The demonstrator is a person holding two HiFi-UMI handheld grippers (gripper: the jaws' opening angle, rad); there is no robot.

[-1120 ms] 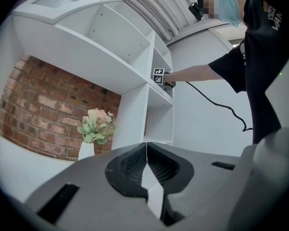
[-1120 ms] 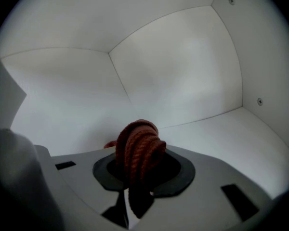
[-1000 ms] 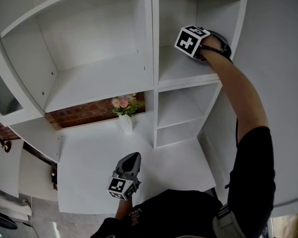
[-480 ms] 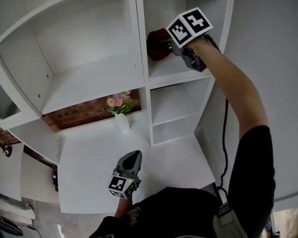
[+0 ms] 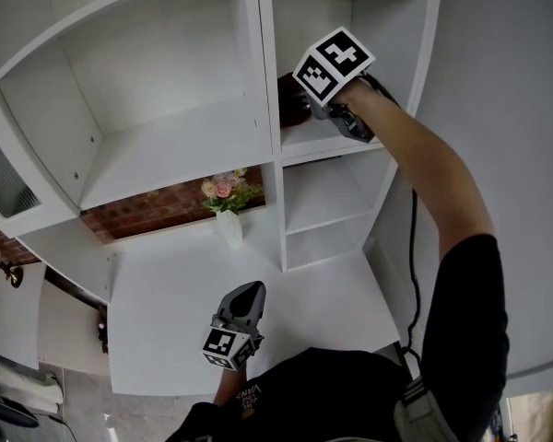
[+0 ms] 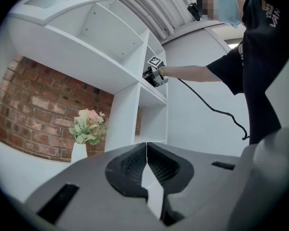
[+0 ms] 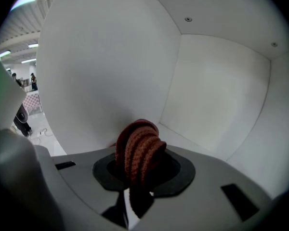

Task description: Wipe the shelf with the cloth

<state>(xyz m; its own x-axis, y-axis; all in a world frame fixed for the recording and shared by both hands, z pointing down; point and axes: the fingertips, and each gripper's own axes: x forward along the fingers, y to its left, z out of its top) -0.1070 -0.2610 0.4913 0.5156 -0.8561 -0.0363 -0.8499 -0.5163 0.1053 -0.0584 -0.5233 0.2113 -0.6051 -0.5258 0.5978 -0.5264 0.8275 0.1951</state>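
Right gripper inside upper right compartment, cloth pinched.
I read the right gripper as clamped on the bunched dark red knitted cloth, close to the left wall above the white shelf board. The left gripper hung low over the white table top, its 2 jaws pressed together on nothing.

The grey plastic left claw, low in the frame, has dark ribbed pads and a white cube with black square markers. The right claw, upper centre, looks alike and has a black cable. The shirt has a black short sleeve.
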